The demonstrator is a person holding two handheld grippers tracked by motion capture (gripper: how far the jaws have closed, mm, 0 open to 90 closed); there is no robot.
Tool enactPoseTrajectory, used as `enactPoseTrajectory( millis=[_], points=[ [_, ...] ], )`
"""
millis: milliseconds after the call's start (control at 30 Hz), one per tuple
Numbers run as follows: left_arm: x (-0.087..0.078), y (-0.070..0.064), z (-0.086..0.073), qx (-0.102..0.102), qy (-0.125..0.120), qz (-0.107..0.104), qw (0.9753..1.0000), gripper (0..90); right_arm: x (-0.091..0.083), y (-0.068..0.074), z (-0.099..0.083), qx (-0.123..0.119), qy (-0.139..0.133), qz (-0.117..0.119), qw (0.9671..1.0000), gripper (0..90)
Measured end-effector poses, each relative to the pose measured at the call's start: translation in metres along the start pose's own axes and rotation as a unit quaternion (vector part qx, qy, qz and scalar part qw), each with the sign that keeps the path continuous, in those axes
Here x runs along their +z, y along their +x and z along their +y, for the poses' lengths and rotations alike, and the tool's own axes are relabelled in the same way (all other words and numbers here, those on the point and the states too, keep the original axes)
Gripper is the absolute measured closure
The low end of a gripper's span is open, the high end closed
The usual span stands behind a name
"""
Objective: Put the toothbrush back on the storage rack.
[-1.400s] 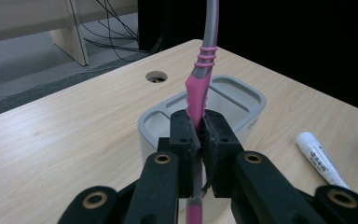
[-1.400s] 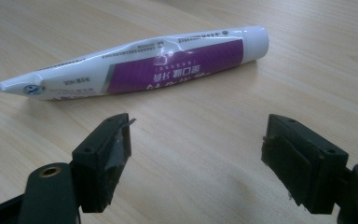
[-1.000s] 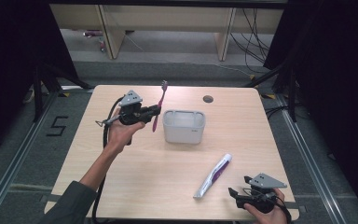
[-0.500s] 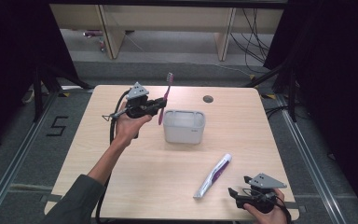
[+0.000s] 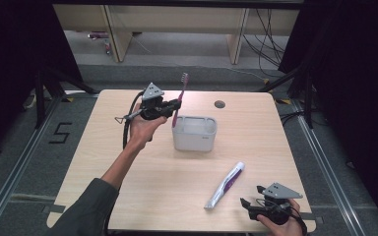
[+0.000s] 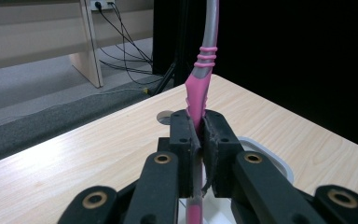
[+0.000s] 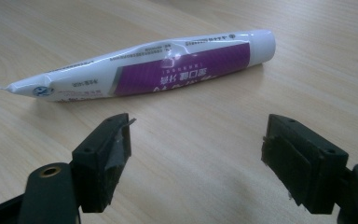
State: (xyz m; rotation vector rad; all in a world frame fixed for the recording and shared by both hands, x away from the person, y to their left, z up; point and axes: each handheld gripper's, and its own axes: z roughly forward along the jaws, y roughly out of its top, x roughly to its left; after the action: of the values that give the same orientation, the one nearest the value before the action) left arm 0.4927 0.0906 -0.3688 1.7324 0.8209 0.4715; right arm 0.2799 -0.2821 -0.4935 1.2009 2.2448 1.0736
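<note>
Left gripper view showed the left gripper point(image 6: 196, 140) clamped tight on the handle of a pink and grey plastic toothbrush point(image 6: 199, 84), held upright with the bristle end high. From the high view, that brush's lower end hung at the near left edge of the white rectangular plastic holder point(image 5: 194, 140) in the middle of the pale wooden table point(image 5: 128, 187), touching or just clear I couldn't tell. Upright seemed the sensible way to drop it in, handle first. Down at the near right corner the right gripper point(image 5: 256, 207) rested with its jaws spread wide, holding nothing, aimed at the white and purple toothpaste tube point(image 7: 144, 65) lying flat just beyond, probably next to go.
</note>
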Motion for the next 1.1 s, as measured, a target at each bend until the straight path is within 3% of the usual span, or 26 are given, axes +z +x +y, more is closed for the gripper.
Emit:
enactPoseTrajectory(
  millis=[67, 100, 167, 233, 267, 300, 500, 667, 1100],
  points=[
    [0.003, 0.000, 0.000, 0.000, -0.001, 0.003, 1.0000, 82.6, 0.000, 0.000, 0.000, 0.000, 0.000, -0.001, 1.0000, 24.0],
    [0.004, 0.000, 0.000, -0.003, -0.004, 0.004, 1.0000, 82.6, 0.000, 0.003, 0.000, 0.021, 0.002, 0.007, 0.9998, 24.0],
    [0.007, 0.001, 0.000, -0.007, -0.003, 0.007, 0.9999, 82.6, -0.001, 0.001, 0.000, -0.001, 0.000, -0.003, 1.0000, 24.0],
    [0.009, 0.002, 0.000, -0.008, -0.002, 0.013, 0.9999, 82.6, 0.000, 0.001, 0.000, 0.000, 0.000, -0.001, 1.0000, 23.9],
    [0.011, 0.002, 0.000, -0.008, -0.001, 0.013, 0.9999, 82.6, 0.000, 0.003, 0.000, 0.016, 0.003, 0.006, 0.9999, 23.9],
    [0.012, 0.002, 0.000, -0.007, -0.002, 0.016, 0.9998, 82.6, 0.000, 0.003, 0.000, 0.017, 0.001, 0.007, 0.9998, 24.0],
    [0.016, 0.002, -0.002, -0.004, -0.001, 0.017, 0.9999, 82.6, 0.000, 0.003, 0.000, 0.018, 0.003, 0.008, 0.9998, 23.9],
    [0.019, 0.005, -0.007, -0.012, -0.004, 0.019, 0.9997, 82.6, 0.000, 0.002, 0.000, 0.013, 0.002, 0.005, 0.9999, 23.9],
    [0.031, 0.004, -0.030, -0.025, 0.011, 0.016, 0.9995, 82.4, 0.001, 0.003, -0.001, 0.012, -0.004, 0.006, 0.9999, 24.0]
  ],
)
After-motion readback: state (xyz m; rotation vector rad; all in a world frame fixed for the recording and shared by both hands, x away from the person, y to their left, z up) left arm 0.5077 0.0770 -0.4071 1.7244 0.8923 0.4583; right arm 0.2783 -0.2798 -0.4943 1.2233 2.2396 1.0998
